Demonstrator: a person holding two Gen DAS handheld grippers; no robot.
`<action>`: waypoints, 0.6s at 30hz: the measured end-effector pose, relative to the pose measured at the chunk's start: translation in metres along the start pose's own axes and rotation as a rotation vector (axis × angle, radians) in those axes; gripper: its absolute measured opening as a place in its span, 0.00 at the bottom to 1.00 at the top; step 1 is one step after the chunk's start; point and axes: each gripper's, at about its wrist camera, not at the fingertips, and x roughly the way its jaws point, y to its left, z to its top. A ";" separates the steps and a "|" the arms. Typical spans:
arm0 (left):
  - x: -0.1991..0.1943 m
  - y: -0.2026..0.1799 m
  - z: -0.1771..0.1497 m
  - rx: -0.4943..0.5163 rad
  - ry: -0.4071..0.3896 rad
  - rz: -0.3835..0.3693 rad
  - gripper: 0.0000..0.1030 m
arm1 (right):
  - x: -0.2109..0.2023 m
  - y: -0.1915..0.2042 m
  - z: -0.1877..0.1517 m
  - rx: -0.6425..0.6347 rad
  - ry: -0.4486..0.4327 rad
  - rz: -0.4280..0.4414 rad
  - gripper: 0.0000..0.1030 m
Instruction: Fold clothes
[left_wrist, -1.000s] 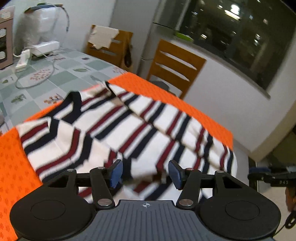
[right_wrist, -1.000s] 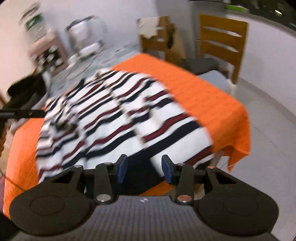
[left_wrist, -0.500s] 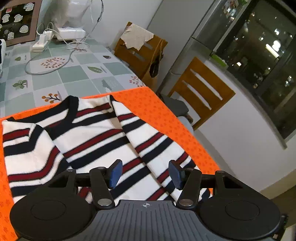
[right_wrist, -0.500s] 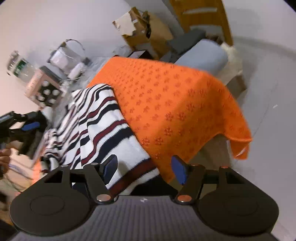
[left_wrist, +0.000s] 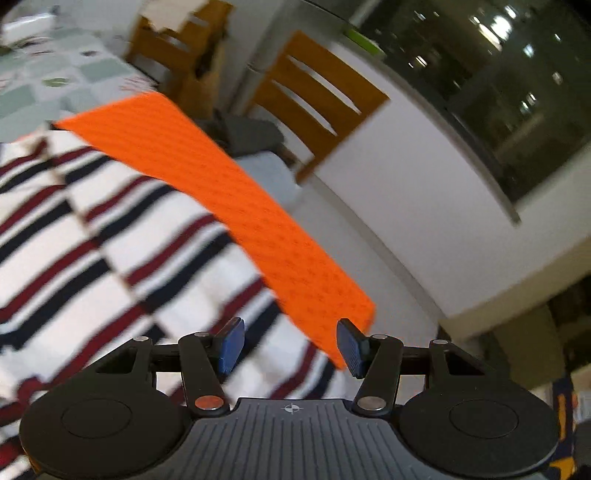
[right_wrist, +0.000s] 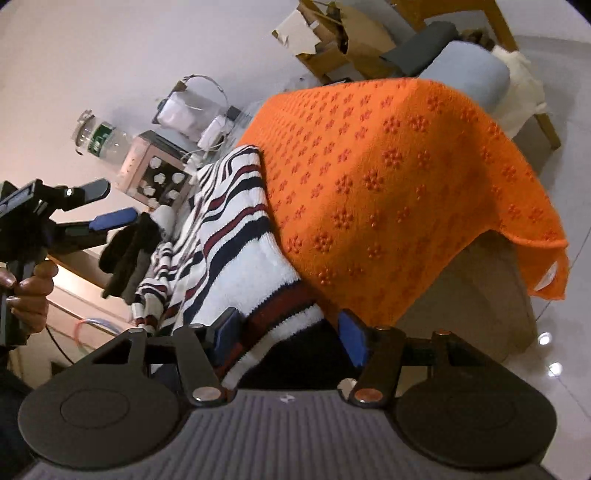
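Note:
A white sweater with navy and dark red stripes lies spread on an orange dotted cloth that covers the table. My left gripper hovers open over the sweater's right side, near the cloth's edge; this view is blurred by motion. In the right wrist view the sweater hangs over the table's near edge. Its dark red and navy hem sits between the spread fingers of my open right gripper. The left gripper also appears there, open, held by a hand.
Wooden chairs stand beyond the table, below a dark window. A grey-blue cushion lies behind the orange cloth. A glass jar, a box and a dark garment sit at the left. The glossy floor is at right.
The left gripper swung right, from the sweater's neck toward its side by the cloth's edge. The right gripper dropped to the table's edge, opened wider, and now has the hem between its fingers.

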 end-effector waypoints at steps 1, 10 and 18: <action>0.006 -0.004 -0.001 -0.004 0.021 -0.007 0.57 | -0.001 0.003 0.000 -0.008 0.001 -0.005 0.48; 0.058 -0.029 -0.011 -0.069 0.200 -0.003 0.60 | -0.009 0.034 0.003 -0.076 0.010 -0.053 0.22; 0.081 -0.034 -0.018 -0.079 0.277 0.044 0.57 | -0.015 0.098 0.012 -0.283 0.032 -0.115 0.20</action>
